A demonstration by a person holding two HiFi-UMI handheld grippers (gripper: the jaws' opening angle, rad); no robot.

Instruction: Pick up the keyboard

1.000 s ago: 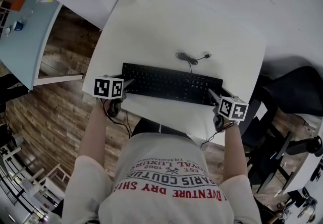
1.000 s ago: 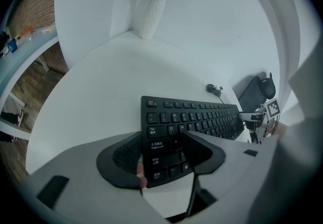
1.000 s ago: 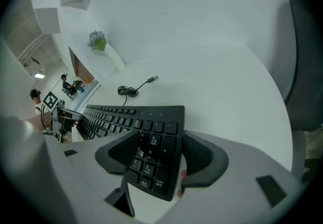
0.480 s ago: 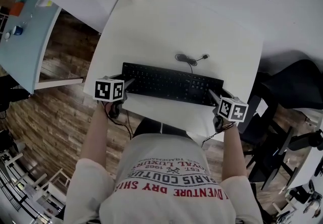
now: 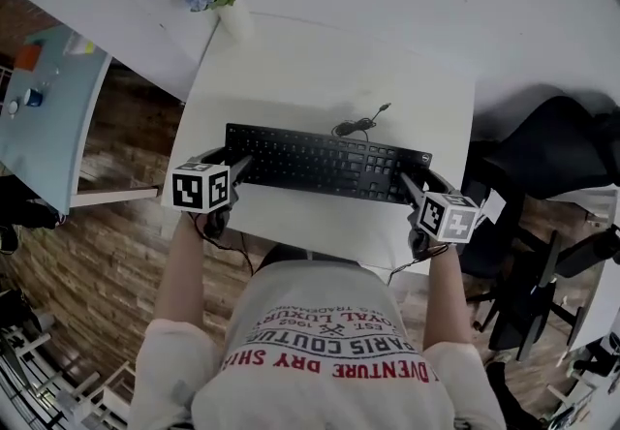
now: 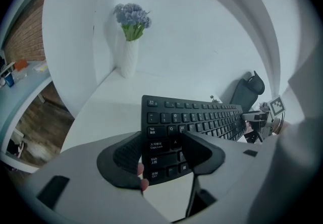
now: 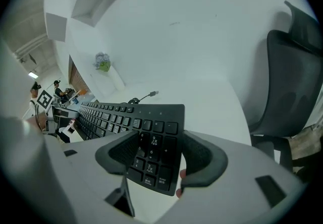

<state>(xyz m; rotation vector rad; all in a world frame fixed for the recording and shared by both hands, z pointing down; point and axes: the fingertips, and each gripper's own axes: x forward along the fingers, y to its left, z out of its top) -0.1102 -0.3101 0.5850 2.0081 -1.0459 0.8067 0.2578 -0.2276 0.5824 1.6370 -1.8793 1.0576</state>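
Grippers are sharing the load: we are clamping the left gripper on the keyboard at its 9 o'clock end and the right gripper on its 3 o'clock end, probably so that the long board is lifting level. It is lying across the white table toward 6 o'clock, its cable trailing at 12. We are not managing to tell whether its underside is clearing the tabletop, as the jaws are covering both ends.

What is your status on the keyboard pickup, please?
Left gripper shut on left end of keyboard, right gripper shut on right end. Lift off white table unclear. Cable loose behind it, nothing blocking.
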